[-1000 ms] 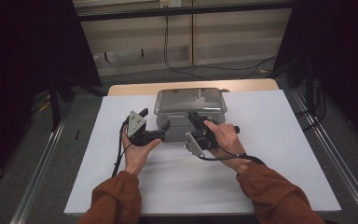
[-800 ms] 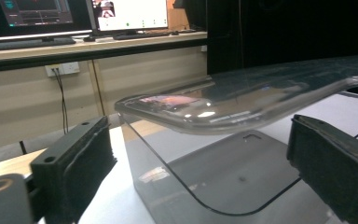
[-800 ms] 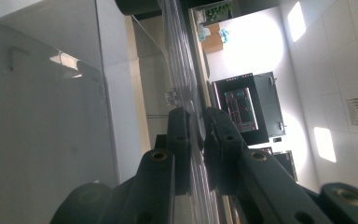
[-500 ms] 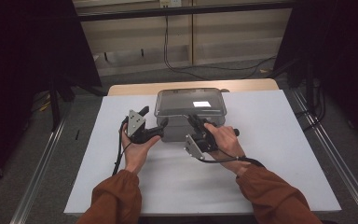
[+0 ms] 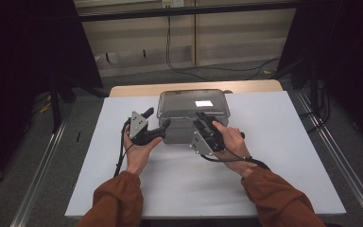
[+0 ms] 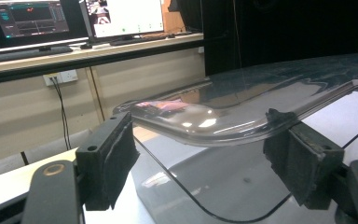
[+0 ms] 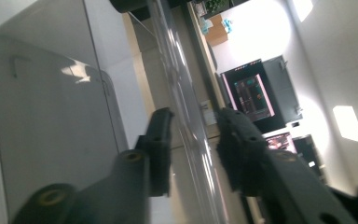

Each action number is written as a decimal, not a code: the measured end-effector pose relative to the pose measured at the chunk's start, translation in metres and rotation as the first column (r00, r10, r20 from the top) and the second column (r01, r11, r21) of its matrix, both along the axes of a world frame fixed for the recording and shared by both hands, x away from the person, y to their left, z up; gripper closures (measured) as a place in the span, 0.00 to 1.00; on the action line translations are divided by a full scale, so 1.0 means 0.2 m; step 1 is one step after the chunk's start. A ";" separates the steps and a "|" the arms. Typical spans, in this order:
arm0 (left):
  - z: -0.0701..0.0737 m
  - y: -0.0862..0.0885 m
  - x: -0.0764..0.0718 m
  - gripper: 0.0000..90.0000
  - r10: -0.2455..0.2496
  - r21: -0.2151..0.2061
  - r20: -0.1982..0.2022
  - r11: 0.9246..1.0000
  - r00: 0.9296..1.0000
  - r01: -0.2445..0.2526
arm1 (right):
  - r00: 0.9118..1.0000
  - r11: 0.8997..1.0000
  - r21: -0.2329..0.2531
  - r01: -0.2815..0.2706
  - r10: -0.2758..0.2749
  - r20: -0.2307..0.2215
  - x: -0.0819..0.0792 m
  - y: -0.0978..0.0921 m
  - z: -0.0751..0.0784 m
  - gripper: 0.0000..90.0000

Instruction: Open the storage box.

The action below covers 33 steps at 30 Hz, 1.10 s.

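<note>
Right now the clear plastic lid (image 5: pixel 193 102) sits over a grey metal container (image 5: pixel 179 133) at the desk's (image 5: pixel 288 156) middle, toward twelve o'clock. At its nine o'clock corner, the left gripper (image 5: pixel 163 126) has its fingers (image 6: pixel 106 161) spread wide around the lid's rim. At three o'clock, the right gripper (image 5: pixel 202 120) straddles the edge, fingers (image 7: pixel 160 149) parted, not clamped.

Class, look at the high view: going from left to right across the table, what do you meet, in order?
Left edge of the white table → left gripper → clear lidded box → right gripper → right stretch of the table.
</note>
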<state>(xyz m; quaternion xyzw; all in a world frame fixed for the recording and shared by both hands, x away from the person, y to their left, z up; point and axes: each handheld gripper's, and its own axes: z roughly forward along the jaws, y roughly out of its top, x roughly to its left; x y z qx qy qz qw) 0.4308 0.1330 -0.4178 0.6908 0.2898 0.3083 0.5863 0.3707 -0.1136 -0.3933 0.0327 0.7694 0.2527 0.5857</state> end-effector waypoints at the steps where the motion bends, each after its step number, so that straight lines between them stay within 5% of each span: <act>1: 0.00 0.00 0.00 0.30 0.003 -0.002 -0.002 1.000 1.000 -0.003 | 1.000 1.000 0.022 0.000 0.000 -0.014 0.00 -0.01 0.00 0.58; 5: 0.01 0.00 0.00 0.31 -0.003 0.003 0.000 1.000 1.000 0.003 | 0.997 0.992 0.119 0.032 -0.023 -0.074 0.01 -0.08 0.00 0.42; 8: 0.01 -0.01 0.00 0.33 -0.006 0.005 0.001 1.000 1.000 0.006 | 0.988 0.976 0.213 0.052 -0.018 -0.156 0.02 -0.14 0.00 0.38; 12: 0.01 -0.01 -0.01 0.32 -0.006 0.010 0.004 1.000 1.000 0.006 | 0.977 0.961 0.266 0.073 -0.015 -0.214 0.03 -0.21 0.00 0.30; 15: 0.02 -0.01 -0.01 0.32 -0.007 0.005 0.002 1.000 1.000 0.007 | 0.965 0.938 0.331 0.103 -0.014 -0.262 0.04 -0.25 0.01 0.19; 19: 0.02 -0.01 -0.01 0.33 -0.007 0.002 0.001 1.000 1.000 0.007 | 0.941 0.883 0.451 0.134 0.030 -0.338 0.07 -0.32 0.00 0.15; 21: 0.02 -0.01 -0.01 0.33 -0.003 0.006 0.008 1.000 1.000 0.003 | 0.935 0.861 0.486 0.149 0.038 -0.354 0.08 -0.34 -0.01 0.16; 27: 0.01 -0.02 -0.01 0.36 -0.011 0.003 0.003 1.000 1.000 0.011 | 0.927 0.848 0.496 0.187 0.015 -0.375 0.12 -0.38 -0.03 0.11; 30: 0.01 -0.02 -0.01 0.36 -0.012 0.000 0.005 1.000 1.000 0.012 | 0.925 0.834 0.520 0.184 0.032 -0.379 0.12 -0.39 -0.02 0.15; 33: 0.02 -0.02 0.00 0.36 -0.008 -0.004 0.008 1.000 1.000 0.008 | 0.929 0.810 0.562 0.165 0.064 -0.364 0.13 -0.40 0.00 0.23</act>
